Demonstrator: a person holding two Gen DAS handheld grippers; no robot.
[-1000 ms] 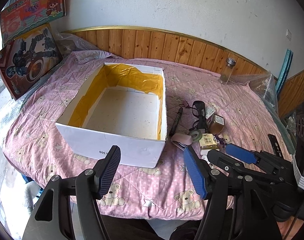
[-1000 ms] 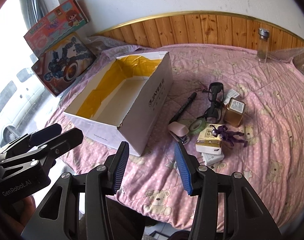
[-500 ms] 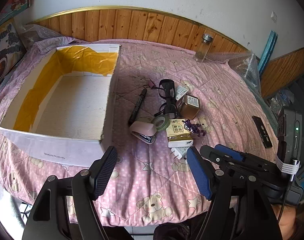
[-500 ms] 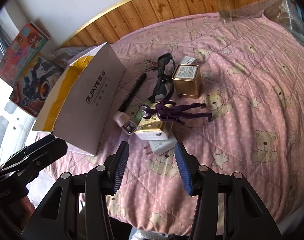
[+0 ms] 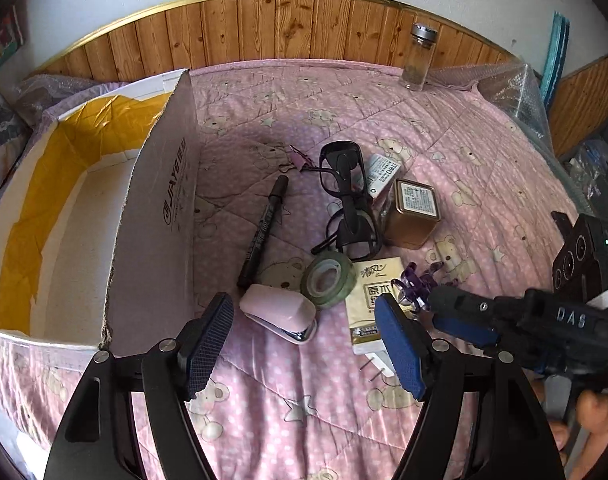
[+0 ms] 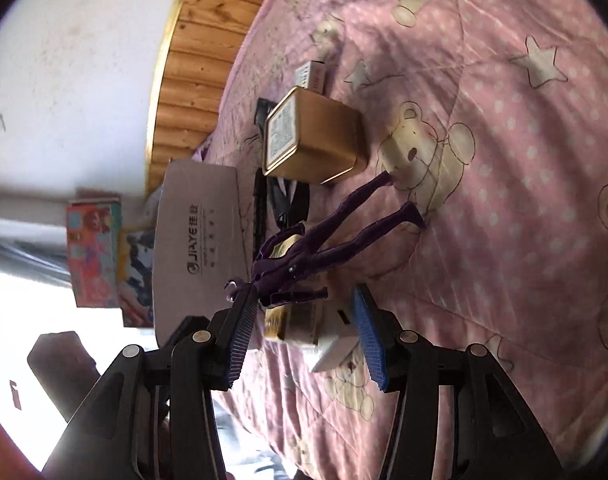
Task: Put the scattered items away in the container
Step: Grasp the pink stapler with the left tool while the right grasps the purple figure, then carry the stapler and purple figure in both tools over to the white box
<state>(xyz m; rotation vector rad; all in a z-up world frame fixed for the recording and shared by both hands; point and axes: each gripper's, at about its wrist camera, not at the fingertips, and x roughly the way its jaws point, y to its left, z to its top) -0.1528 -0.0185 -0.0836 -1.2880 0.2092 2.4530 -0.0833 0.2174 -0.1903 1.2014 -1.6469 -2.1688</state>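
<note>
- Nearest to us, the left gripper (image 5: 304, 344) had its fingers wide apart and held nothing; it hung just above the pink quilt (image 5: 296, 420), lined up on the clutter, which we judged to be a ready pose for a pick.
- Just ahead, between those fingers, lay the pink stapler (image 5: 280, 312), the closest loose item.
- Just beyond its far end sat the tape roll (image 5: 329, 278), with the black marker (image 5: 264, 232) lying lengthwise toward the left finger's side.
- By the right finger rested the tissue pack (image 5: 373, 304) on a white plug (image 5: 379, 364), whose pins poked out toward us.
- The right gripper (image 6: 302, 332), rolled onto its side, had its fingers parted around the purple figure (image 6: 304, 256) atop that pack; one finger seemed to be at the figure's head, but we could not tell whether it touched. We judged the roll was meant to bracket the thin toy across its body.
- Farther ahead lay the dark glasses (image 5: 345, 200) and the gold tin (image 5: 411, 214), side by side.
- Beyond the left finger stood the cardboard box (image 5: 156, 220), open and seemingly bare inside, near enough for short carries.
</note>
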